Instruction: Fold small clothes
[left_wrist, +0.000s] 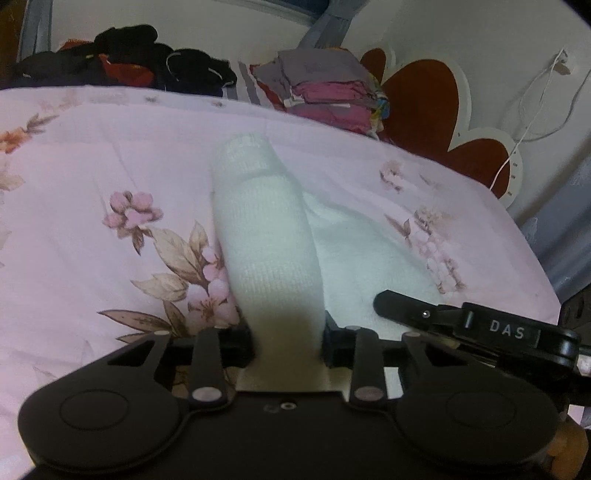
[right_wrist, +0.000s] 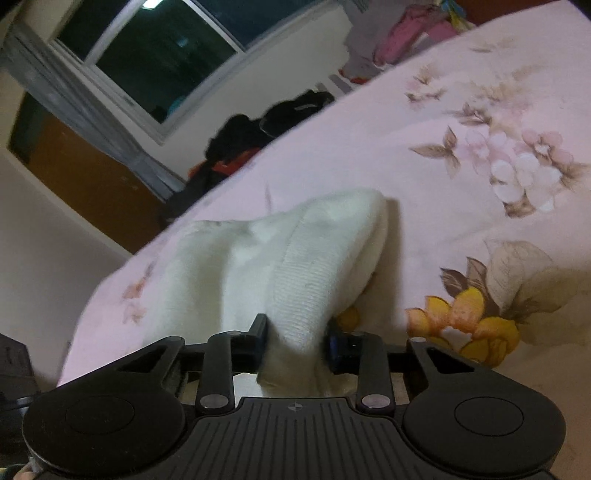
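White knitted sock (left_wrist: 266, 229) is clamped at its near end by both the left gripper (left_wrist: 288, 343) and right gripper (right_wrist: 295, 339), its length stretching away over the pink floral quilt (left_wrist: 92, 166).

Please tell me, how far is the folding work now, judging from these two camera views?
Done, apparently: a folded stack sits at the bed's far edge. In hand: the left gripper and right gripper each have jaws shut on the white garment, partly lifted off the bed. Left: finishing this fold, and probably the dark pile, which looks unfolded.
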